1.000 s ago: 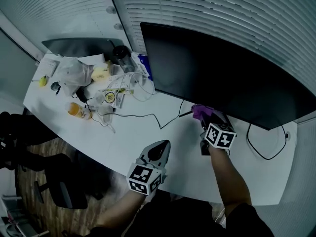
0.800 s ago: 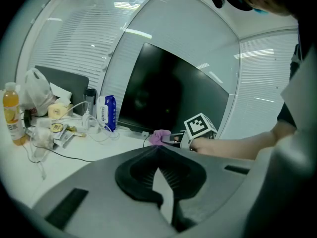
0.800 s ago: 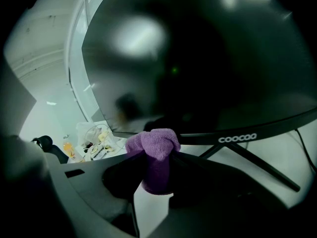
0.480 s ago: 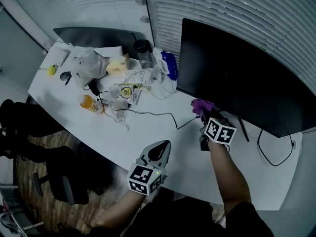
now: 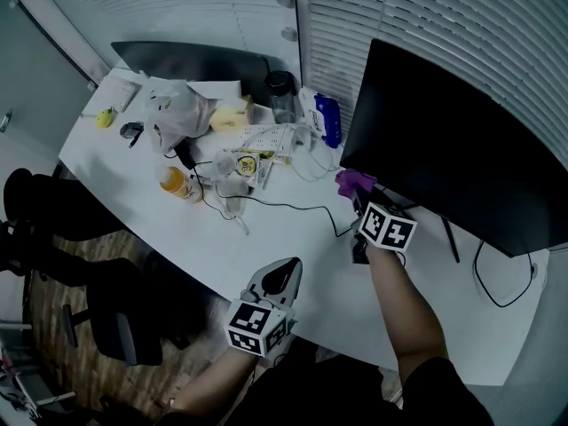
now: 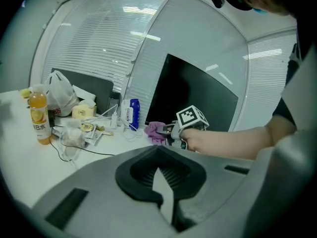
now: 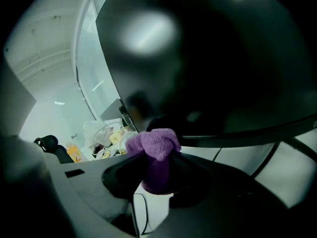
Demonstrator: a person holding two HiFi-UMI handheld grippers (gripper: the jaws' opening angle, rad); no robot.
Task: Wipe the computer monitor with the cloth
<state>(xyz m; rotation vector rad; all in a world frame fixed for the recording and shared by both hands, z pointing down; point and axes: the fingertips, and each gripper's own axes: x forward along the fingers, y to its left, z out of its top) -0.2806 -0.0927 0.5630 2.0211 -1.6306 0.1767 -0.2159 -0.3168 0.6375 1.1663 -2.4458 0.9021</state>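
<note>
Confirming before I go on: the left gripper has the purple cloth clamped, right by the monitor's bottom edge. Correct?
Not quite. It is the right gripper that has the purple cloth clamped, right by the monitor's bottom edge. The right gripper view shows the cloth between its jaws. The left gripper holds nothing, as the left gripper view shows.

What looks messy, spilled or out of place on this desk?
Nothing looks spilled or broken. The only untidy spot is the left end of the white desk, where a crumpled white plastic bag, an orange drink bottle and loose papers lie crowded. The purple cloth is pinched in the right gripper beside the black monitor.
</note>
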